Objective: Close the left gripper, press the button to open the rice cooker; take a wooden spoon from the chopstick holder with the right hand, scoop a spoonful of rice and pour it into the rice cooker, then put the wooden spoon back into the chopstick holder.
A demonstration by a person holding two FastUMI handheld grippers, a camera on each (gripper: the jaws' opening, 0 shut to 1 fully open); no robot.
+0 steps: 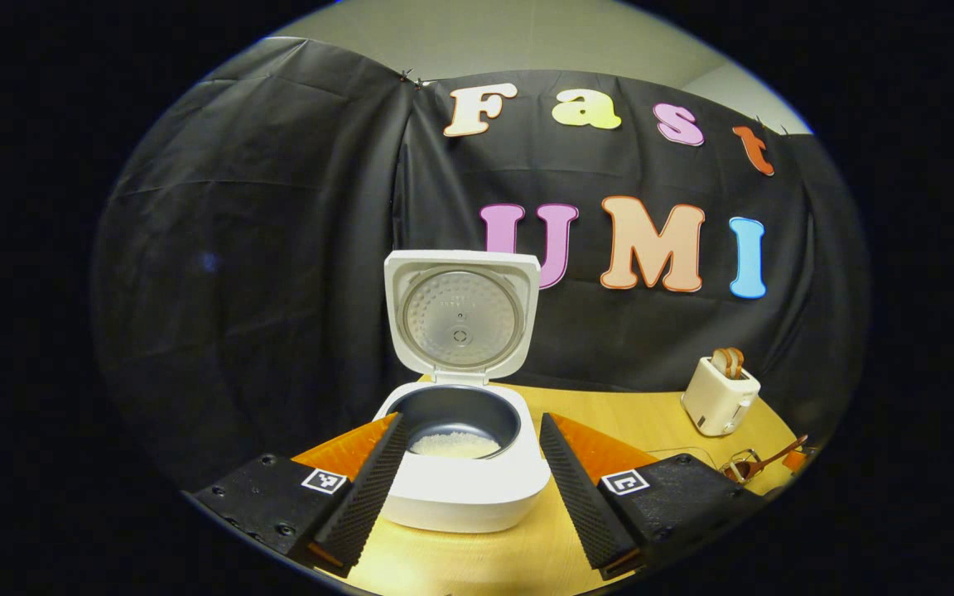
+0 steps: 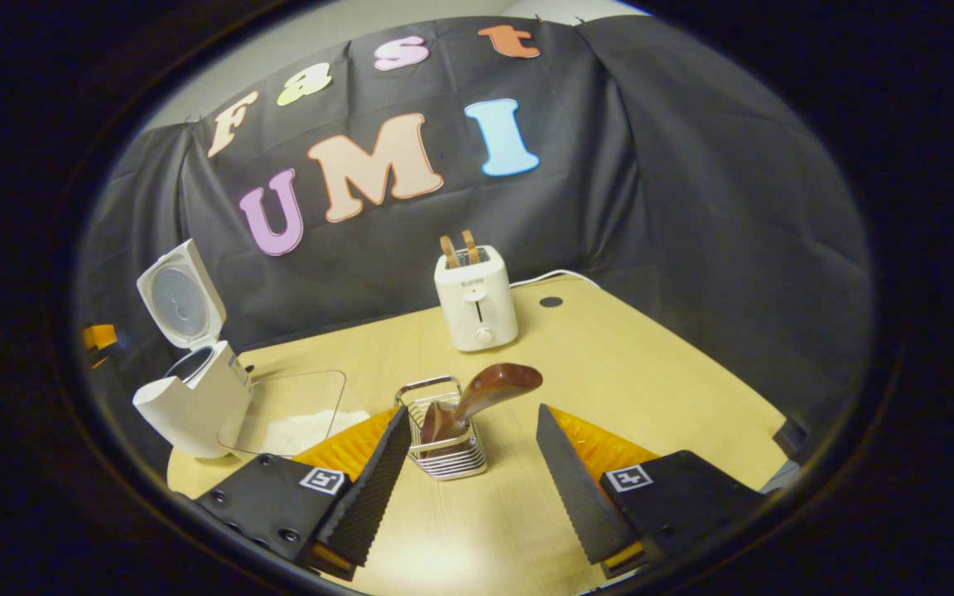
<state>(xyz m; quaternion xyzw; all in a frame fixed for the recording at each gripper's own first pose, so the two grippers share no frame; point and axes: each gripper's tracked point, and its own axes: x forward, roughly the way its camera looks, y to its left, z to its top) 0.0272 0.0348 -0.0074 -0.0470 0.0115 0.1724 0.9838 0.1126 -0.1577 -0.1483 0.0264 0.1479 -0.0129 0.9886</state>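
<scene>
I am looking along my left gripper [image 1: 470, 484], whose fingers are standing wide apart on either side of the rice cooker [image 1: 464, 463] at the bottom centre of the left gripper view. Its lid [image 1: 460, 314] is standing upright, and a little rice [image 1: 455, 445] is lying in the dark pot, so I judge the pressing and the pouring to be done.

In the right gripper view, my right gripper [image 2: 473, 476] is also spread wide and gripping nothing. The chopstick holder [image 2: 442, 443] is sitting low in the centre, just ahead of the finger on that side of the frame, with the wooden spoon [image 2: 481, 396] leaning out of it toward the upper right. A clear tray [image 2: 291, 414] with rice is lying at lower left, beside the cooker.

I am reading this as the last step, the spoon already back in place; what the next move calls for is only drawing both grippers clear without knocking the holder.
</scene>
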